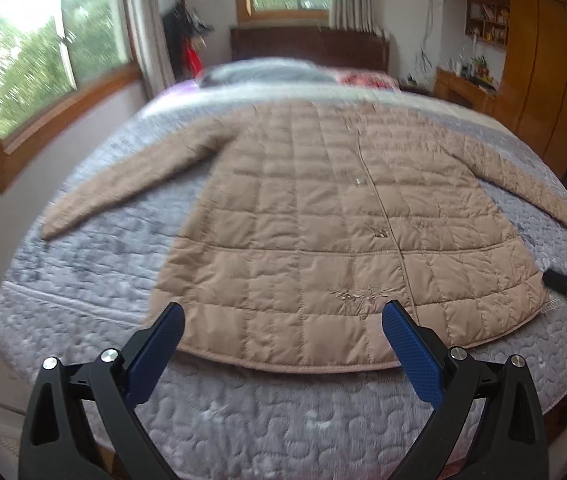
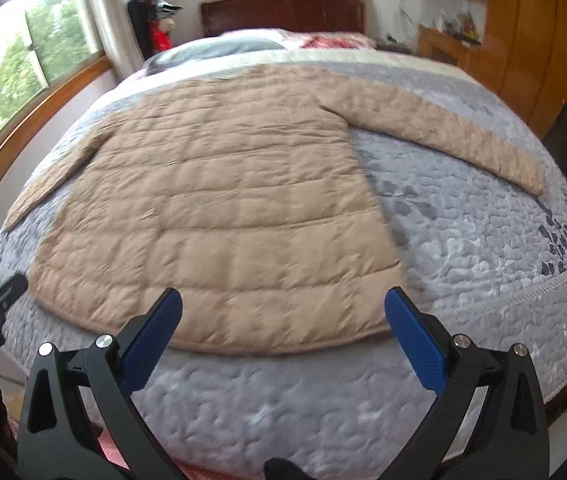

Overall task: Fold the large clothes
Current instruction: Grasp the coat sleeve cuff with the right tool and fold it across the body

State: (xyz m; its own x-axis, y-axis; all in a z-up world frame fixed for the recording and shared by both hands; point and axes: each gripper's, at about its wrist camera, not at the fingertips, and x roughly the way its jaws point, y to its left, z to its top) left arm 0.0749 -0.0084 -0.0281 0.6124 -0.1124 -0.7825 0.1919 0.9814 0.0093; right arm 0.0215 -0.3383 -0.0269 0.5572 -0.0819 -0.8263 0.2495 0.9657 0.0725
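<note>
1. Lying flat on the bed's grey quilted bedspread (image 1: 95,248), a beige quilted coat (image 1: 323,220) has both sleeves spread outward and its hem toward the foot.
2. Left gripper (image 1: 283,320) hovers over the hem, fingers apart, empty.
3. Right gripper (image 2: 283,308) likewise hangs spread wide, gripping nothing.
4. Windows (image 1: 43,60) and wooden cabinets (image 1: 543,60) surround.

Place: home bedroom | evidence: bed (image 1: 83,280) with grey quilted cover, dark headboard (image 1: 309,46), curtained windows (image 1: 55,60), wooden wardrobe (image 1: 543,60), clothes rack (image 2: 155,28)
</note>
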